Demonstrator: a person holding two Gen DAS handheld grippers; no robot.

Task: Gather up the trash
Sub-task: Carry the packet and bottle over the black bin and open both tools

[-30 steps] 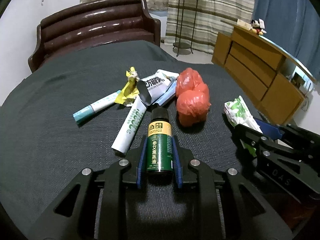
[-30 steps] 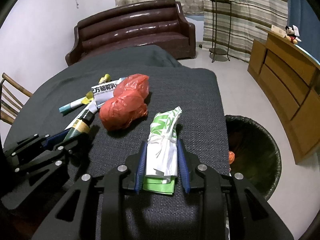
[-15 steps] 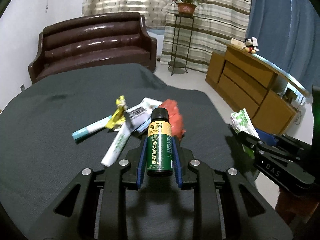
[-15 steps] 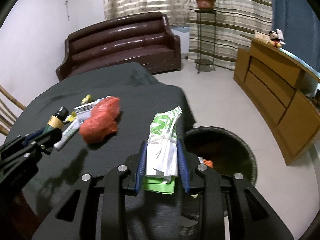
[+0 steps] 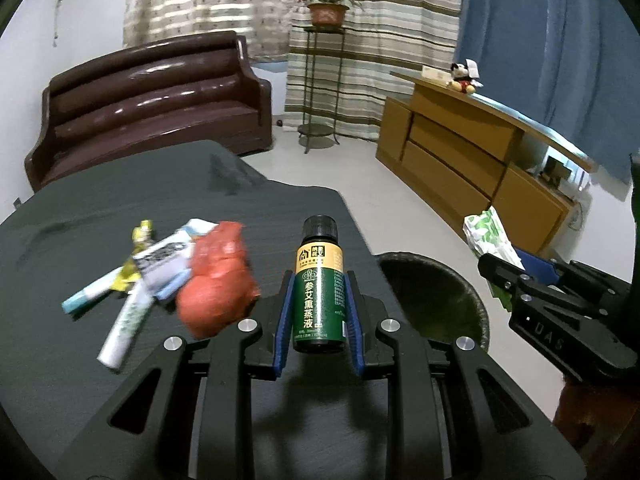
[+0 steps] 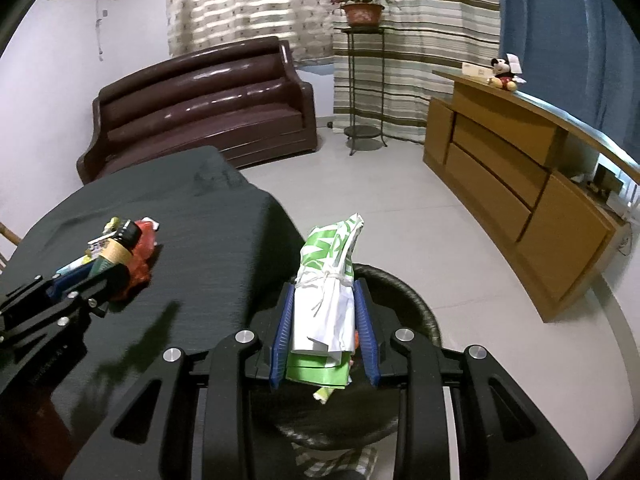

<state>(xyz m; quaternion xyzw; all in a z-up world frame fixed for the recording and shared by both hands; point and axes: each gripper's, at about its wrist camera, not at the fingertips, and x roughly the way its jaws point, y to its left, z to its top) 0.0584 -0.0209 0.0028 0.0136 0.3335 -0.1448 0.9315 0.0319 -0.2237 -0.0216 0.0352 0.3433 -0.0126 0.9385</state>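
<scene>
A green bottle (image 5: 319, 288) is pinched by the left tongs (image 5: 319, 316); a knotted green-and-white bag (image 6: 328, 292) is pinched by the right tongs (image 6: 324, 320), with a black bin (image 5: 436, 300) at three o'clock of the bottle.

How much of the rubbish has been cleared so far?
Partway. In hand: the left gripper clamps a green bottle, the right gripper a tied green-and-white packet above the bin. Left on the table: a red bag, tubes and wrappers.

Green-and-yellow bottle (image 5: 319, 292), green-white packet (image 6: 326, 292), red bag (image 5: 218, 280), brown sofa (image 5: 152, 100)
</scene>
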